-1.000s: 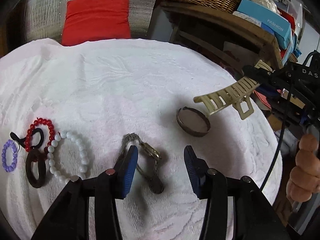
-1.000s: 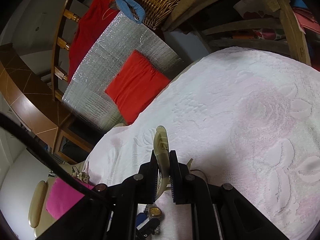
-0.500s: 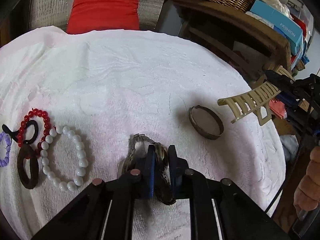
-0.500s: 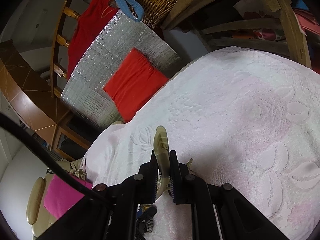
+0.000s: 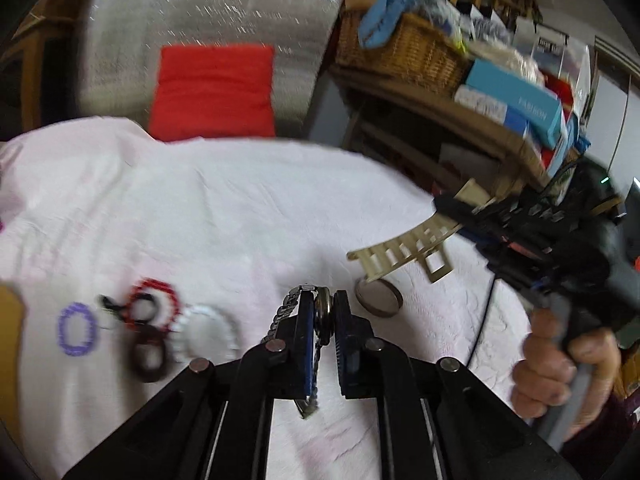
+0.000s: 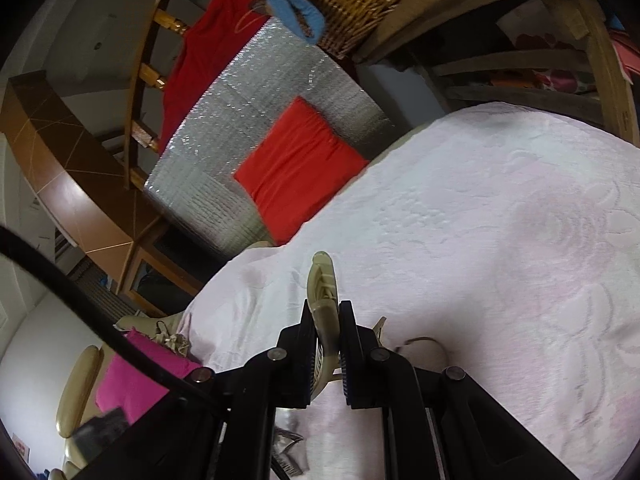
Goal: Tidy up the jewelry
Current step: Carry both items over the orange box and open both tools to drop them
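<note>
My left gripper (image 5: 322, 304) is shut on a metal wristwatch (image 5: 322, 314), lifted off the white towel (image 5: 208, 216), its link band (image 5: 282, 314) hanging on the left. A round metal bangle (image 5: 378, 300) lies just right of it. At the left lie a purple bead bracelet (image 5: 76, 329), a red bead bracelet (image 5: 154, 308), a white bead bracelet (image 5: 208, 334) and dark hair ties (image 5: 149, 356). My right gripper (image 6: 325, 312) is shut on a beige claw hair clip (image 6: 324, 292); that clip (image 5: 404, 252) hovers above the bangle in the left wrist view.
A red cushion (image 5: 214, 88) leans on a silver foil panel (image 5: 200, 12) behind the towel. A wooden shelf (image 5: 436, 116) with a wicker basket (image 5: 404, 48) and boxes stands at the right. A hand (image 5: 560, 364) grips the right tool's handle. A pink cloth (image 6: 140, 372) lies beyond the towel's edge.
My left gripper closed on the wristwatch and lifted it off the towel. The right gripper with the hair clip shifted a little toward the middle.
</note>
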Action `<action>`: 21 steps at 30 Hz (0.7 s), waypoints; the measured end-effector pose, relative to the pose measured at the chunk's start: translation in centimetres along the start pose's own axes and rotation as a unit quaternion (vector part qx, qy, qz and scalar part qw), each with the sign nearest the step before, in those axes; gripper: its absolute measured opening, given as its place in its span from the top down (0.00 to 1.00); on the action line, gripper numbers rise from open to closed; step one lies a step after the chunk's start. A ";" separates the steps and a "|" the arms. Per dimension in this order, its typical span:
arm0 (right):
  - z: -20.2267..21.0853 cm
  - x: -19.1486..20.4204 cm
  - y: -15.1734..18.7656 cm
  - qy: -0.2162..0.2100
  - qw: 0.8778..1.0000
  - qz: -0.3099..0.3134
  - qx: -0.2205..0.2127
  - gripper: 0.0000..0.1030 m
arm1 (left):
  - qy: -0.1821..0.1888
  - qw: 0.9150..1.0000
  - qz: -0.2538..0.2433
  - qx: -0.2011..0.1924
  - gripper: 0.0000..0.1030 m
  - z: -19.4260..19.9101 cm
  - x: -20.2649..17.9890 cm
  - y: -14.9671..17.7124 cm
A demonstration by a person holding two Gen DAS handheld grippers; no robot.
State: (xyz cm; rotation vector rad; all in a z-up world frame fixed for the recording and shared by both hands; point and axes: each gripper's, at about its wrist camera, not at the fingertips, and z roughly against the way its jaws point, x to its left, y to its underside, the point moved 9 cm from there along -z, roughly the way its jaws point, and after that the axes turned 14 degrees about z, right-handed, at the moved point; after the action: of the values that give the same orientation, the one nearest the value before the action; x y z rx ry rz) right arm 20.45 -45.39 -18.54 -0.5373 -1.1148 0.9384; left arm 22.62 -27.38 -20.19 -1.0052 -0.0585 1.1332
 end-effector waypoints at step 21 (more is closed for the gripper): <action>-8.0 31.9 13.6 -0.218 0.961 0.148 0.088 0.89 | -0.273 0.931 0.148 -0.194 0.91 24.8 25.2 -3.9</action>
State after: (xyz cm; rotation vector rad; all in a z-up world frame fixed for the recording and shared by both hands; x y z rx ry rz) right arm 27.26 -10.52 -15.73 -0.3625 -1.3471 1.4531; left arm 24.76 7.60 -13.87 -1.0344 -0.6163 1.7010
